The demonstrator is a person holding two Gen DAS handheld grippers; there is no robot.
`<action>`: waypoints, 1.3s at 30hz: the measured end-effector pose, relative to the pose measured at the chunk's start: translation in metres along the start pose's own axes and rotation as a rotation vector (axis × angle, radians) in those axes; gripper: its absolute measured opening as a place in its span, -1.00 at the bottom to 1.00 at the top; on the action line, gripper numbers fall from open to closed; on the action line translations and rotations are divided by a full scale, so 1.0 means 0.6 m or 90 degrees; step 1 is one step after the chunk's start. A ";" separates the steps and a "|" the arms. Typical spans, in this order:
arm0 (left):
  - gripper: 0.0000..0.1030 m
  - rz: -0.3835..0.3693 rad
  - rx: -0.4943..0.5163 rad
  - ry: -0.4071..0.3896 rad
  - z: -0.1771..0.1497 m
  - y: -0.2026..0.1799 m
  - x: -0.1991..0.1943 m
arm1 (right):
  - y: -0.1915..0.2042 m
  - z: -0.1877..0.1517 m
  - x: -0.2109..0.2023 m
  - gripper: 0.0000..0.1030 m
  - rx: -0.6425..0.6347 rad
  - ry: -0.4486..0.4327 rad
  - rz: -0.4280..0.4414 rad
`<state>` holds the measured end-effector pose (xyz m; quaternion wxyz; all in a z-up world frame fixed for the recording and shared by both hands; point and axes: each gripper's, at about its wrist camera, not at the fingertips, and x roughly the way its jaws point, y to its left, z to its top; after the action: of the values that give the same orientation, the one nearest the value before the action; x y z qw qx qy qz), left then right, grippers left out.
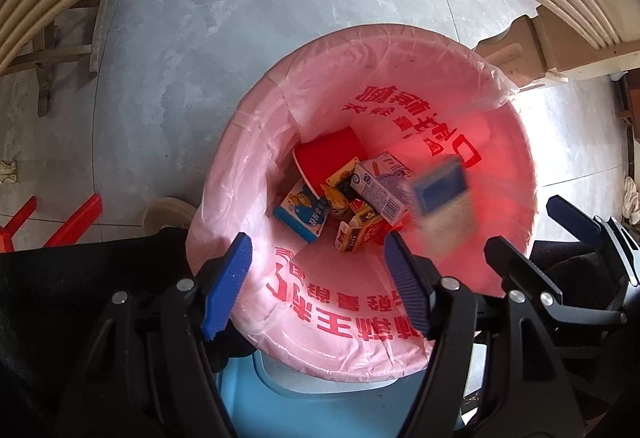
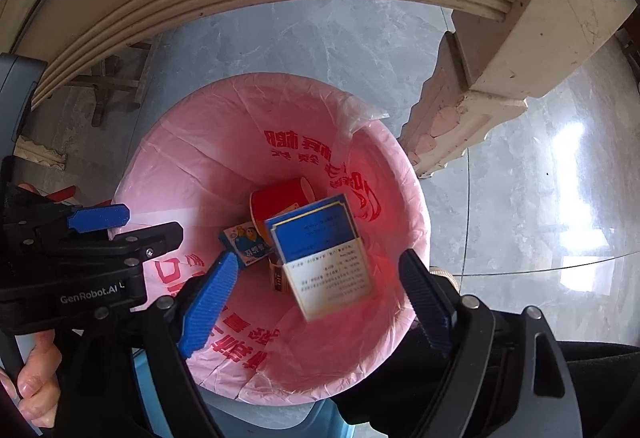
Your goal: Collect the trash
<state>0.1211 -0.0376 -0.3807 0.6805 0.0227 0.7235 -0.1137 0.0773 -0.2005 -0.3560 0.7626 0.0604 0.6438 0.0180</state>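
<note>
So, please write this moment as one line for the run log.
left tongs: open, empty | right tongs: open | blue-and-white box: between right tongs, untouched, over pink-lined bin | bin: cartons, red cup

Blue-and-white box (image 2: 322,256) falls tilted over cartons (image 1: 378,191) in the pink-lined bin (image 1: 508,141).

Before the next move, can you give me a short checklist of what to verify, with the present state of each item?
1. Right claw open: ok.
2. Blue and white box out of its fingers, over the pink-lined bin: ok.
3. Box landed: not ok, blurred in the left view, likely falling.
4. Left claw open, nothing in it: ok.
5. Room above the red cup and cartons: ok.
6. More trash outside the bin: cannot tell.
</note>
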 end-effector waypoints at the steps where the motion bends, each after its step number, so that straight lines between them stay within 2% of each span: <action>1: 0.31 0.000 -0.002 0.000 -0.001 0.001 0.000 | -0.001 0.000 0.001 0.63 0.004 0.002 0.004; 4: 0.38 0.016 -0.001 -0.006 -0.002 -0.001 -0.002 | -0.001 -0.003 0.001 0.63 0.004 0.003 0.006; 12: 0.40 0.041 0.013 -0.019 -0.013 -0.011 -0.010 | -0.004 -0.009 -0.015 0.63 0.012 -0.011 -0.004; 15: 0.49 0.059 0.018 -0.032 -0.017 -0.014 -0.019 | -0.003 -0.012 -0.029 0.63 0.010 -0.026 -0.013; 19: 0.50 0.077 0.024 -0.035 -0.020 -0.019 -0.033 | 0.000 -0.016 -0.048 0.65 0.008 -0.044 -0.019; 25: 0.50 0.094 0.014 -0.069 -0.035 -0.021 -0.067 | 0.006 -0.024 -0.081 0.65 0.016 -0.066 -0.026; 32: 0.50 0.092 -0.015 -0.101 -0.057 -0.014 -0.111 | 0.025 -0.037 -0.138 0.67 0.012 -0.114 -0.029; 35: 0.50 0.098 -0.017 -0.113 -0.071 -0.017 -0.127 | 0.030 -0.044 -0.167 0.79 0.017 -0.145 -0.032; 39: 0.50 0.111 -0.015 -0.155 -0.092 -0.028 -0.167 | 0.037 -0.052 -0.211 0.79 0.013 -0.187 -0.056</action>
<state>0.0714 -0.0307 -0.2769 0.7708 0.0638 0.6321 -0.0476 0.0260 -0.1898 -0.2345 0.8481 0.0418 0.5273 -0.0309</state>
